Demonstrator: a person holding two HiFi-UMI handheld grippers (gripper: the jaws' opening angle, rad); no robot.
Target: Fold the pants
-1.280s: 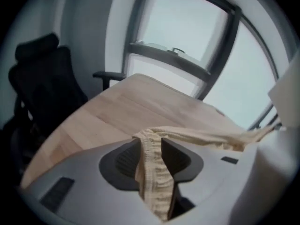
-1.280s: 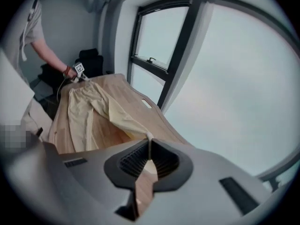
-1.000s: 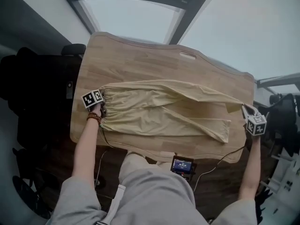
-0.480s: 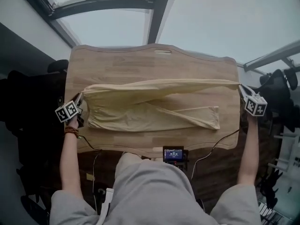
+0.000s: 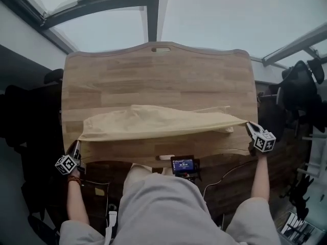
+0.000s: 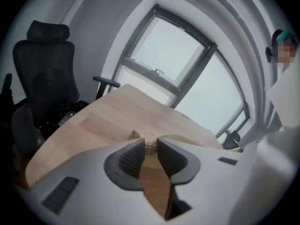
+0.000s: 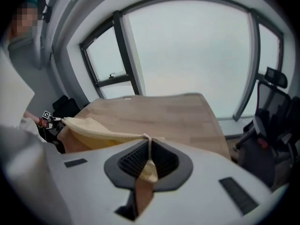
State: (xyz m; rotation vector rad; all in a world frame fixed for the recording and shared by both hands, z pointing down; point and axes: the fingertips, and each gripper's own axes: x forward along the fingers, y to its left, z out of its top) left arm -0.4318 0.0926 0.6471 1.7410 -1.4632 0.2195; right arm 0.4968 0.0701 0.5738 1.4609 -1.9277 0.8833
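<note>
Pants (image 5: 153, 122) stretch taut over the near edge of the tabletop (image 5: 153, 75). My left gripper (image 5: 77, 146) has just been closing its jaws and clenches the waistband; my right gripper (image 5: 249, 126) clenches a leg hem.

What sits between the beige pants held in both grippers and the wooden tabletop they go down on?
Nothing visible. The beige fabric pants hang stretched between the left gripper, jaws just closed further on cloth, and the right gripper, shut on the other end. The light wooden table beyond shows only bare boards.
</note>
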